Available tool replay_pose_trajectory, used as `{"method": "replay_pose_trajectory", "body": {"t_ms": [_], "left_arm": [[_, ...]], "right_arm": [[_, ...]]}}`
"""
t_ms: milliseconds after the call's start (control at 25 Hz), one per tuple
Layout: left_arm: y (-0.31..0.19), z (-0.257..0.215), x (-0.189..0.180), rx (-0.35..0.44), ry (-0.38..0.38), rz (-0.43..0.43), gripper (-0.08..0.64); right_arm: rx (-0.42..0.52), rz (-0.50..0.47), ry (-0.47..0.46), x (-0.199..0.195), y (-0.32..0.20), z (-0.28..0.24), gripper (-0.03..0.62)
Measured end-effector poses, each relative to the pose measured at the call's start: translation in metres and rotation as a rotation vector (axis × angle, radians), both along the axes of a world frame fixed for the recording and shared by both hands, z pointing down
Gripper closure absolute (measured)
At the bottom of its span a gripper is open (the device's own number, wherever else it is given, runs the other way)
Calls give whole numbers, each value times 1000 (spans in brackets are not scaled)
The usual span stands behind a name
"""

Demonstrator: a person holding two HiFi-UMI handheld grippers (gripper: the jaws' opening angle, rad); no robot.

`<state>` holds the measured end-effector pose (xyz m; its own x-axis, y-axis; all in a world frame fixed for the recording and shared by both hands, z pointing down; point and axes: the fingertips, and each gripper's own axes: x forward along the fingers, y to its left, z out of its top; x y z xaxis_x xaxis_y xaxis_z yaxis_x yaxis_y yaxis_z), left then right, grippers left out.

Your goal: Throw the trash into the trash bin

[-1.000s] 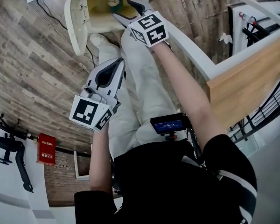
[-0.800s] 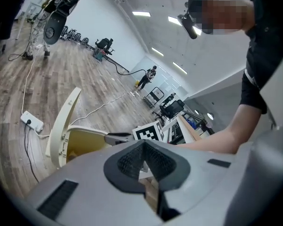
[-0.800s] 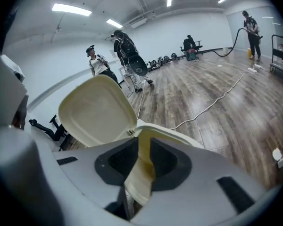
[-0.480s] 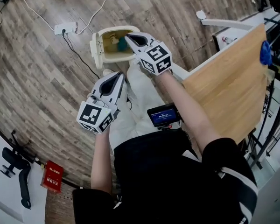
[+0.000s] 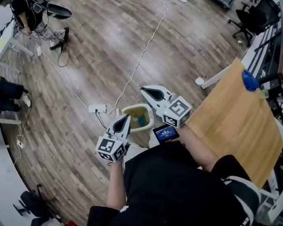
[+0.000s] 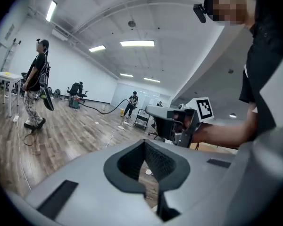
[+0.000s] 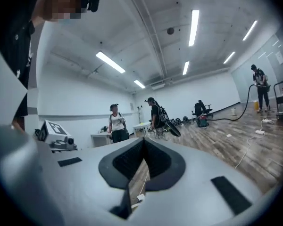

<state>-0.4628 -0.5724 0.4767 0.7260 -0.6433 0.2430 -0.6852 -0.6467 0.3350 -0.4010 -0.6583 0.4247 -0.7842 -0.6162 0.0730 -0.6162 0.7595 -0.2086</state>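
The cream trash bin (image 5: pixel 132 111) stands open on the wood floor far below, with a teal piece of trash (image 5: pixel 142 121) lying inside. My left gripper (image 5: pixel 125 120) hangs high above the bin's left rim, shut and empty (image 6: pixel 144 142). Higher up, beyond the bin's far right side, my right gripper (image 5: pixel 148 91) is also shut with nothing in it (image 7: pixel 144 141). Both point roughly level across the room. Each gripper view shows the other one: the right gripper (image 6: pixel 172 121) and the left gripper (image 7: pixel 56 138).
A wooden table (image 5: pixel 236 117) with a blue object (image 5: pixel 250 80) stands at the right. A power strip (image 5: pixel 97 108) and long cables lie on the floor by the bin. A person (image 5: pixel 23 8) stands far off at top left; office chairs (image 5: pixel 250 18) at top right.
Both grippers rose high above the bin, and the head view rose with them. The right gripper left the bin's inside and its jaws went from open to shut, empty.
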Motion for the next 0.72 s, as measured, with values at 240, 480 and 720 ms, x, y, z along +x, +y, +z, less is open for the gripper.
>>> {"method": "replay_pose_trajectory", "body": {"t_ms": [240,480,720], "left_arm": [[15,-41,37,89,14,23,561],[17,-61,51,181,-62,83,561],[20,-64,65,211,-82,117,561]], "right_arm": [[111,-55,-65,46,40,-63,594],[186,-109,-146,50,58,-87,594],[188,-131,-146,50,74,-75,594]]}}
